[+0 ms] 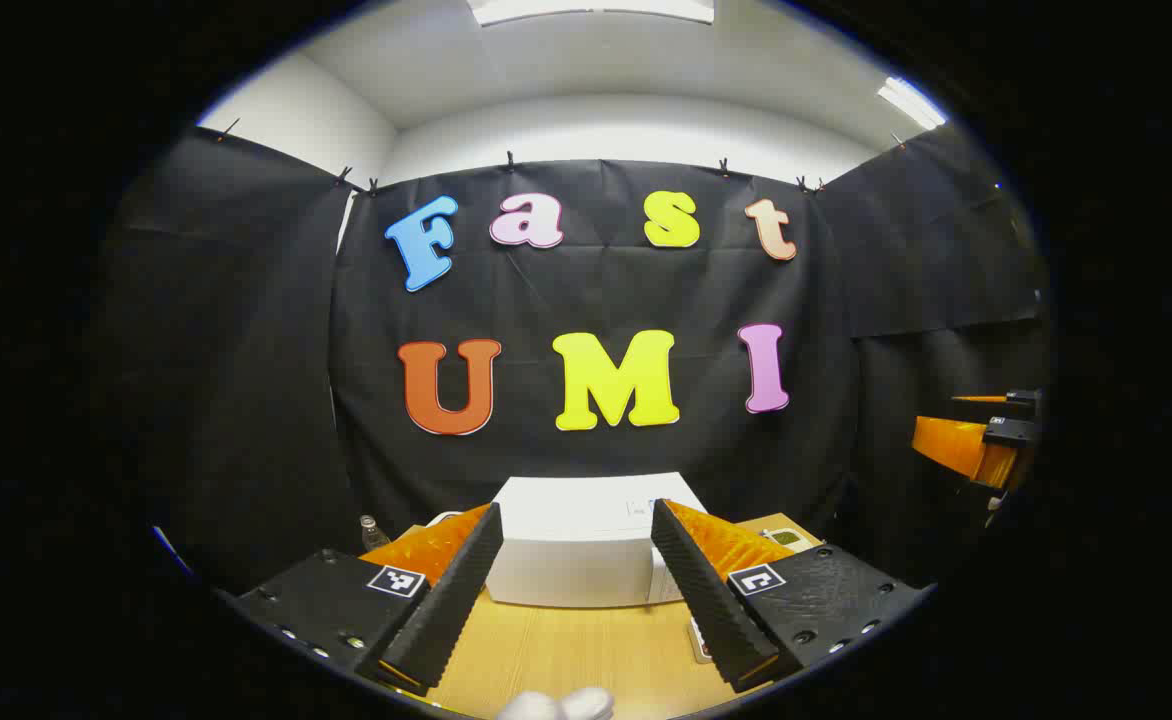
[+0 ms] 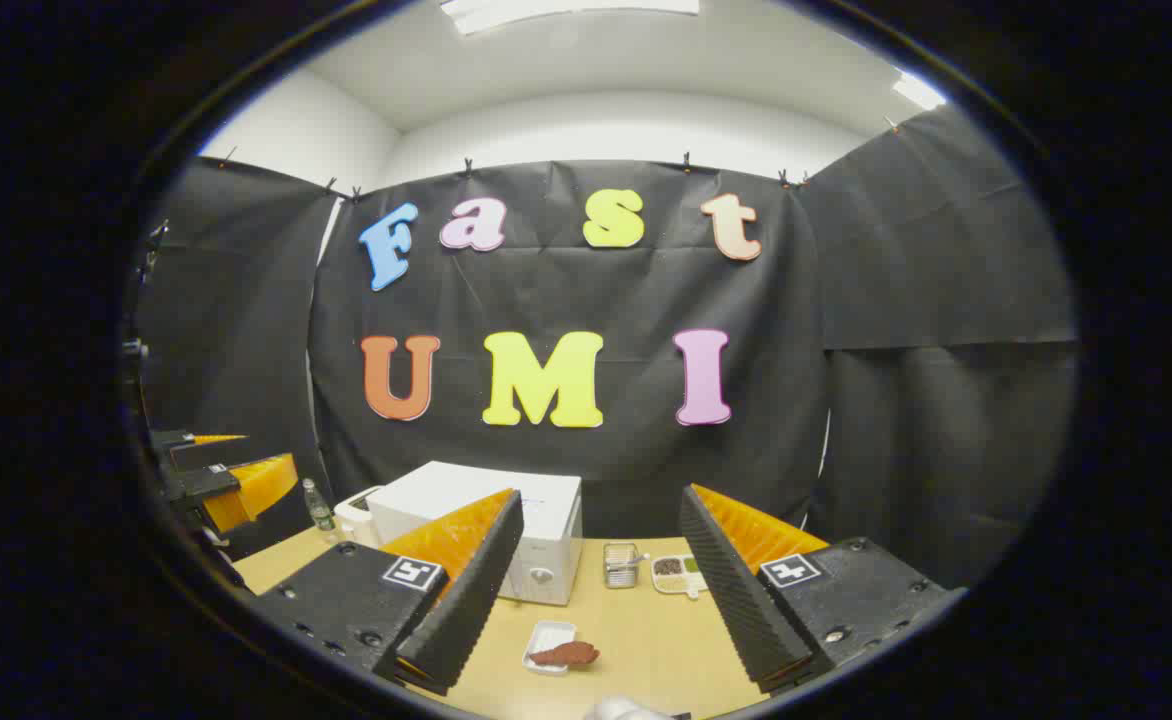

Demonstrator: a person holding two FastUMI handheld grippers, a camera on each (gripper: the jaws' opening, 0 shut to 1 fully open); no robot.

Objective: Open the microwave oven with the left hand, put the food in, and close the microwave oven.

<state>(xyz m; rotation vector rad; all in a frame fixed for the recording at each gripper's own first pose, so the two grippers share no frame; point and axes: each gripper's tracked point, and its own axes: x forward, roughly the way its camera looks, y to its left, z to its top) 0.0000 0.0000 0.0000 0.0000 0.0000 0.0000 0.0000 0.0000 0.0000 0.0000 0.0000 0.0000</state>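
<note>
A white microwave oven stands shut at the back of the wooden table, straight ahead of my left gripper, which is open and held well short of it. In the right gripper view the microwave oven sits left of centre, and a small white plate with brown food lies on the table in front of it. My right gripper is open with nothing between its fingers, above and short of the plate. The right gripper also appears far right in the left gripper view.
Beside the microwave stand a metal container and a compartment tray with food. A small bottle and a white appliance sit to the microwave's left. The left gripper shows at the left edge.
</note>
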